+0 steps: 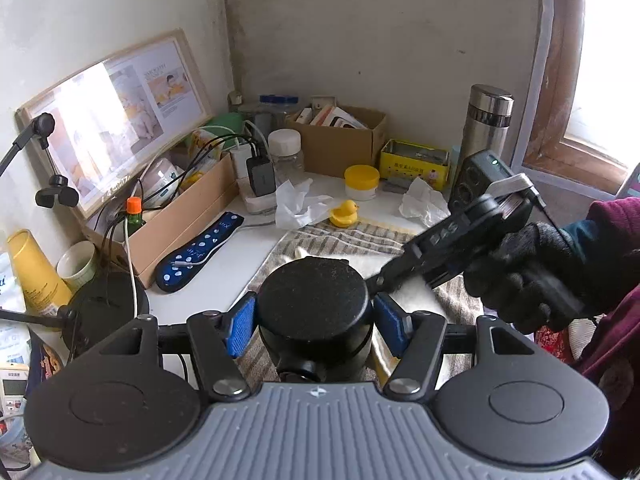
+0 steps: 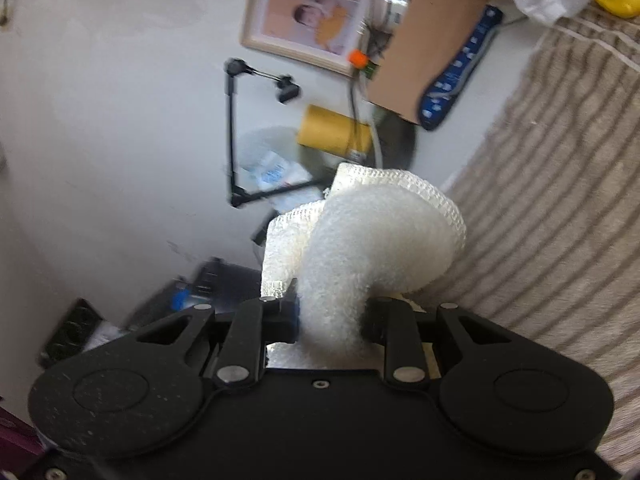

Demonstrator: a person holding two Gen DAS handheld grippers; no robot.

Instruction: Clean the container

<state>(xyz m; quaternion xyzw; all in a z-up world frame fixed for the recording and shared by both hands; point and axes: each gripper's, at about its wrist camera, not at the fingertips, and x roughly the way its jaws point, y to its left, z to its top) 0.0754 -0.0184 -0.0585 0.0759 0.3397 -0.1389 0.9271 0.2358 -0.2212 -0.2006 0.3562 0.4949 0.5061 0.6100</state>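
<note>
My left gripper [image 1: 314, 322] is shut on a black round-lidded container [image 1: 314, 300] and holds it above a striped towel [image 1: 360, 238]. Its blue pads [image 1: 242, 326] press the container's sides. My right gripper [image 2: 332, 316] is shut on a folded white cloth [image 2: 372, 240] that bulges out in front of the fingers. In the left wrist view the right gripper's body [image 1: 452, 248] reaches in from the right, held by a gloved hand, with its tip just behind the container's lid, and white cloth shows there.
On the white table stand a cardboard box [image 1: 340, 140], a yellow-lidded jar [image 1: 361, 182], a rubber duck [image 1: 344, 213], crumpled tissues [image 1: 298, 204], a steel flask [image 1: 486, 124], a yellow tin [image 1: 414, 162], a blue power strip [image 1: 200, 254] and a yellow cup [image 1: 34, 272].
</note>
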